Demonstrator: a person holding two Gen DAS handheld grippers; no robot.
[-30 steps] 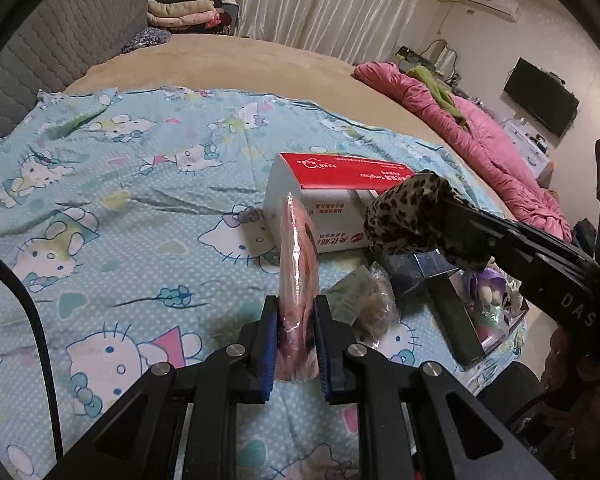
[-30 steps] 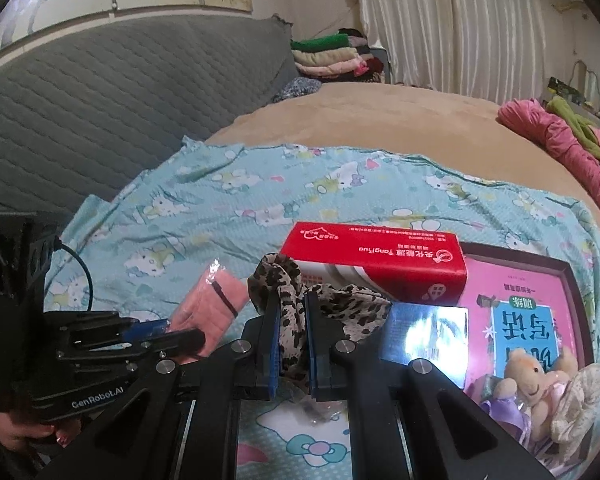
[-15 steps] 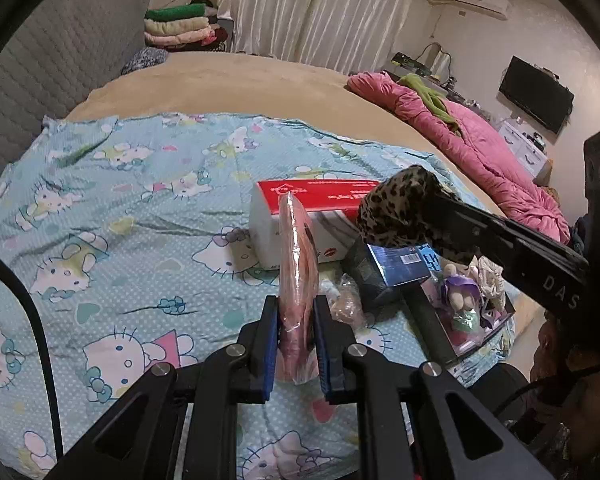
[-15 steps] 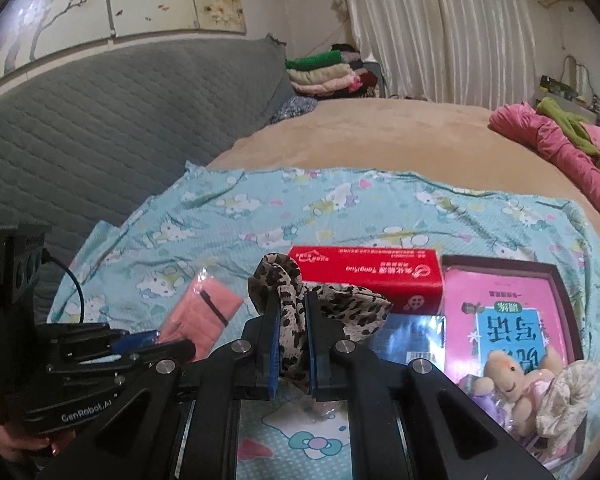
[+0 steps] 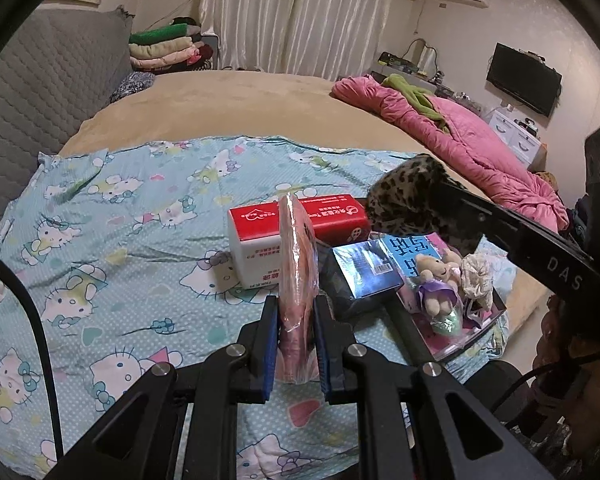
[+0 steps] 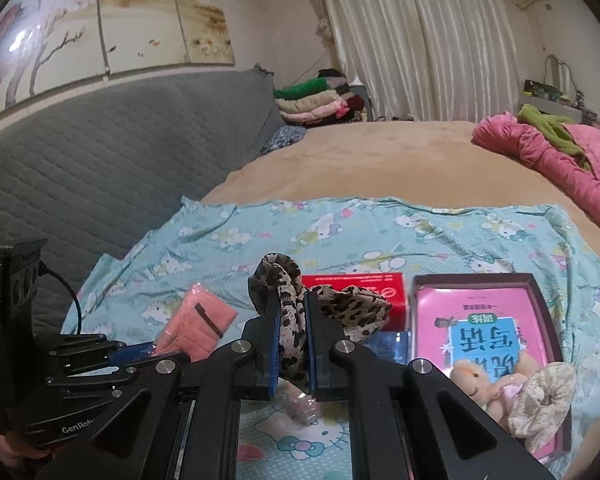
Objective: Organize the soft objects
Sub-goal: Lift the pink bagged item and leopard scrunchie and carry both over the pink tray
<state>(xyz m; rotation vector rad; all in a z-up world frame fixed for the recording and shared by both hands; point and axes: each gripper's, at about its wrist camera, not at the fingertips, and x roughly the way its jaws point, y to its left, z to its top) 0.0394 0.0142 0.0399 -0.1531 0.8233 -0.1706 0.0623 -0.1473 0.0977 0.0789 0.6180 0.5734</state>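
Both grippers are holding soft items above the cartoon-print sheet (image 5: 112,264).

The left gripper (image 5: 296,344) is clamping a pink cloth in clear wrap (image 5: 297,276), which is standing upright between its blue pads. The right gripper (image 6: 292,344) is pinching a leopard-print scarf (image 6: 296,312), whose loose end is draping toward the red tissue box (image 6: 364,292). Beside that box, a shallow tray (image 6: 540,292) is carrying a pink booklet, a small plush bear (image 6: 480,380) and what is possibly a lace scrunchie (image 6: 544,396).
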